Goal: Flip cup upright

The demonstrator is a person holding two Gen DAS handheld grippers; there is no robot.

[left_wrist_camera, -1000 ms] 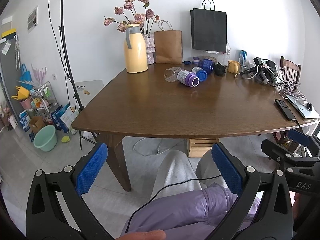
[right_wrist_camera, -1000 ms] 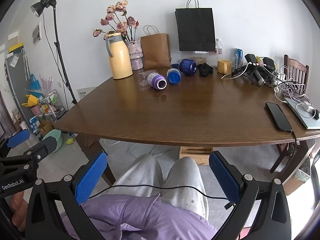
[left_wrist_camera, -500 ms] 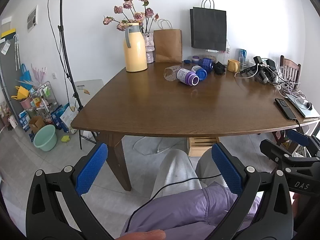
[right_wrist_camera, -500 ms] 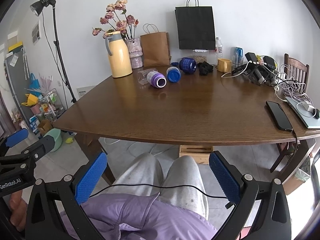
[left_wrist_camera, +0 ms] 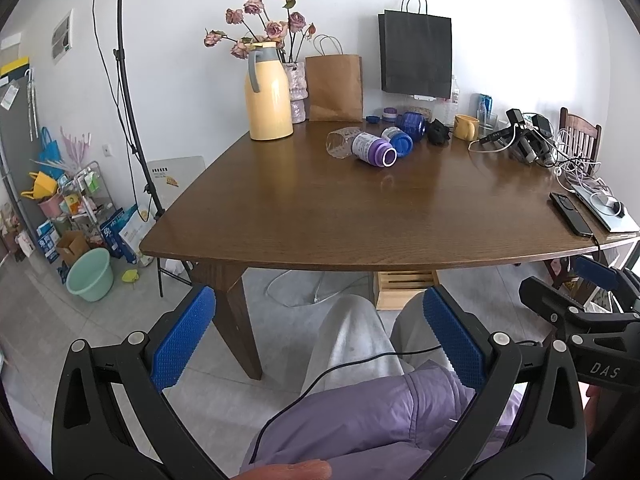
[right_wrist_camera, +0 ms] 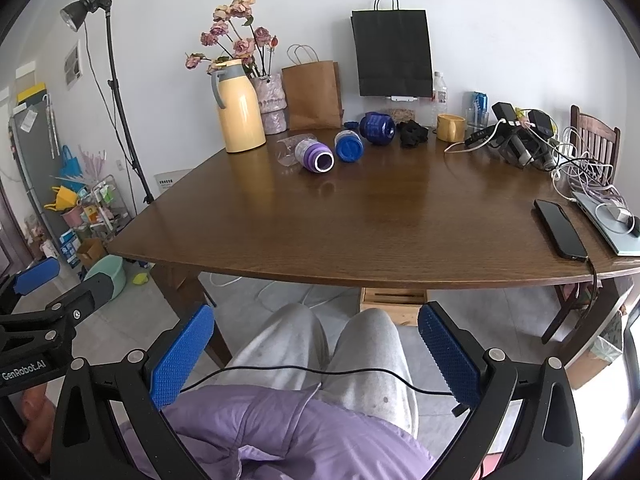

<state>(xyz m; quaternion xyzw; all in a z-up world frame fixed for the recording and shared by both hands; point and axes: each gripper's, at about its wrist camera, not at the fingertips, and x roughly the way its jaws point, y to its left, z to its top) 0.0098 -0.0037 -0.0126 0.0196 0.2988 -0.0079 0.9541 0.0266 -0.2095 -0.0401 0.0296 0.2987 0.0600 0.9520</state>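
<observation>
A clear cup with a purple open end (left_wrist_camera: 362,148) lies on its side at the far middle of the brown table (left_wrist_camera: 320,216); it also shows in the right wrist view (right_wrist_camera: 306,153). A blue-capped cup (left_wrist_camera: 397,139) (right_wrist_camera: 349,145) lies beside it, and a dark blue cup (right_wrist_camera: 377,128) lies behind. My left gripper (left_wrist_camera: 320,340) is open and empty, held low over my lap, well short of the table. My right gripper (right_wrist_camera: 316,350) is open and empty, also over my lap.
A yellow thermos jug (left_wrist_camera: 268,92), a vase of dried roses (left_wrist_camera: 296,88), paper bags (left_wrist_camera: 334,88), a yellow mug (left_wrist_camera: 466,126), cables and chargers (left_wrist_camera: 524,140), a phone (left_wrist_camera: 570,214) and a laptop (left_wrist_camera: 606,212) stand on the table. A light stand (left_wrist_camera: 128,92) and a chair (left_wrist_camera: 580,136) flank it.
Both grippers have drifted slightly back and up; the table looks a little farther. Both stay open and empty.
</observation>
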